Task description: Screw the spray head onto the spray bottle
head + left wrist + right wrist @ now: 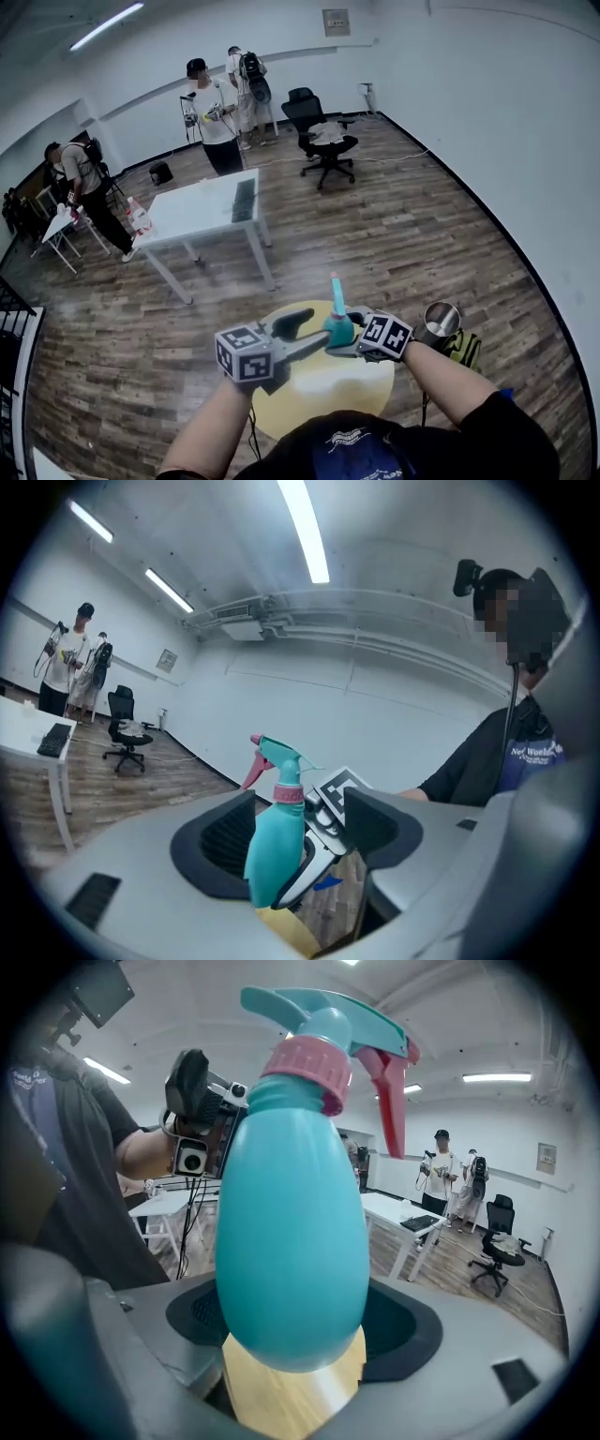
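Holding the bottle (pixel 291 1241) by its belly, the right gripper (pixel 343 339) clamps it. The left gripper (pixel 302 336) stands open, with the spray head (pixel 328 1026) just ahead. Best to close squarely on the pink collar (pixel 305 1072) and twist without tilting the bottle.

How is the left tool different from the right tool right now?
The right tool squeezes the teal spray bottle around its belly; the left tool squeezes nothing. The right tool's jaws press on the bottle; the left tool's jaws stand open, with the bottle showing between them, not pinched. Both hover over the yellow round table.
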